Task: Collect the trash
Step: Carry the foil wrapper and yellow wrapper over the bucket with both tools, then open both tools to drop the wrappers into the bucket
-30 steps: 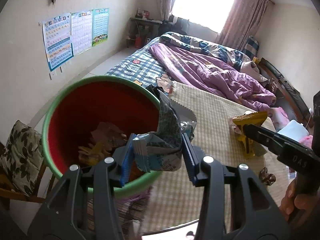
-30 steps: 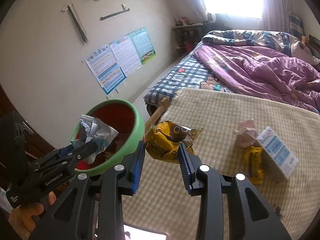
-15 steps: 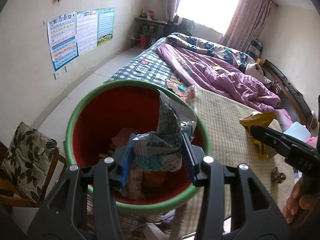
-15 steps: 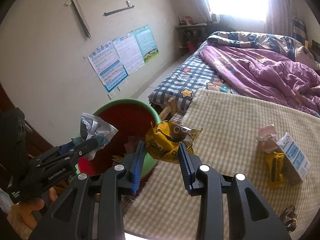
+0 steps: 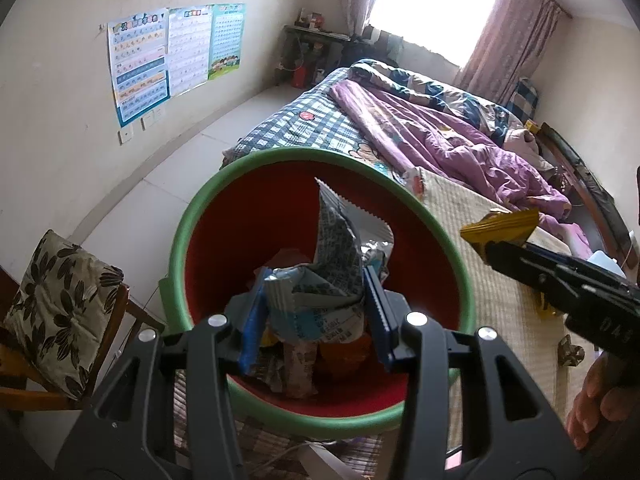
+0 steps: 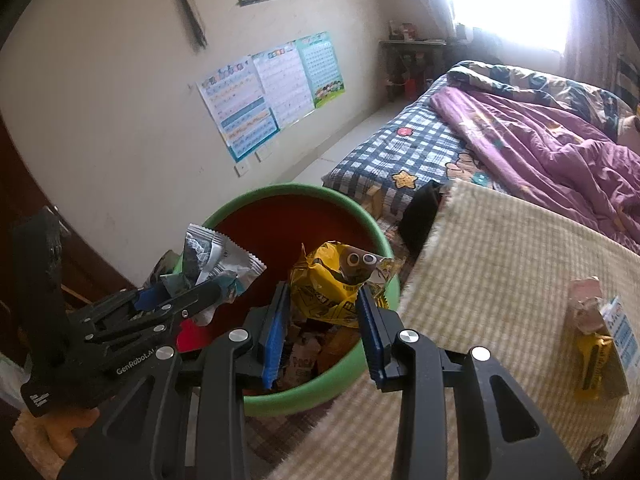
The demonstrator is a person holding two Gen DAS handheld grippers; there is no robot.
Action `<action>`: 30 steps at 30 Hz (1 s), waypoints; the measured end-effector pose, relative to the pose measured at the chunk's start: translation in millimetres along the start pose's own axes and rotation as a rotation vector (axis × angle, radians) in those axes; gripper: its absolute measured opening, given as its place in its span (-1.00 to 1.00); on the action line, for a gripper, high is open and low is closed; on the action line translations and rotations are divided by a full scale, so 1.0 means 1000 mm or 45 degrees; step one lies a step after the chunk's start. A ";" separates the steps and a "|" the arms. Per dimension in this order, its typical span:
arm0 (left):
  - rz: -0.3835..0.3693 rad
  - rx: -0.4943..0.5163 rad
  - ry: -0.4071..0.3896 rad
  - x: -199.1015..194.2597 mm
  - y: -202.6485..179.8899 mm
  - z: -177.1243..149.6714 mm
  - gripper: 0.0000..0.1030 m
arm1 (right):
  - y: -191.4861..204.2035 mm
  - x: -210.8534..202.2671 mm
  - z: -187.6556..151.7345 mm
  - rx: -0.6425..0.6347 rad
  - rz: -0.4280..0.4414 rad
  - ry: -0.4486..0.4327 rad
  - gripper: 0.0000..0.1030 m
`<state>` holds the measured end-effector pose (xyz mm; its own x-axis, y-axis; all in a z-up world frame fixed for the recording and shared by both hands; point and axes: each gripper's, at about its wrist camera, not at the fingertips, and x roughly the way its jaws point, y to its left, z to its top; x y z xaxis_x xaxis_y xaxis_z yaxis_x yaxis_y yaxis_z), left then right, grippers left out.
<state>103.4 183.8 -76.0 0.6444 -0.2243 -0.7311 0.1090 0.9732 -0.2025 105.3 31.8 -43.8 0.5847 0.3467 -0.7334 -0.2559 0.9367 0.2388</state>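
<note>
The left gripper (image 5: 314, 320) pinches a silver wrapper (image 5: 332, 276) over the bin (image 5: 452, 248). The right gripper (image 6: 322, 330) clamps a yellow wrapper (image 6: 332, 288). Both look light, crinkly and slippery, best held mid-body.

Our left gripper (image 5: 314, 320) has its jaws clamped on a crumpled silver-and-blue wrapper (image 5: 324, 280), and we're holding it right over the mouth of the green-rimmed red bin (image 5: 452, 248). There's already a pile of other wrappers in the bottom. Off to the right our right gripper (image 5: 516, 248) pokes in, pinching a yellow wrapper (image 5: 500, 224) just beside the bin's rim, above the woven mat (image 5: 480, 216) on the bed (image 5: 320, 120).
</note>
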 end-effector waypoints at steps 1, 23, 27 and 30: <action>0.002 -0.003 0.004 0.001 0.002 0.000 -0.16 | 0.002 0.004 0.001 -0.007 0.001 0.006 -0.33; 0.013 -0.015 0.072 0.014 0.013 -0.001 -0.16 | 0.018 0.039 0.007 -0.066 0.024 0.075 -0.33; 0.017 -0.016 0.075 0.015 0.013 -0.002 -0.16 | 0.019 0.039 0.007 -0.067 0.024 0.075 -0.33; 0.019 -0.018 0.077 0.016 0.014 -0.002 -0.14 | 0.019 0.039 0.007 -0.067 0.025 0.073 -0.33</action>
<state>113.8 193.7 -91.5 0.5990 -0.2127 -0.7720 0.0888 0.9758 -0.1999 128.8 63.6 -63.3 0.5344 0.3601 -0.7647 -0.3075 0.9255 0.2209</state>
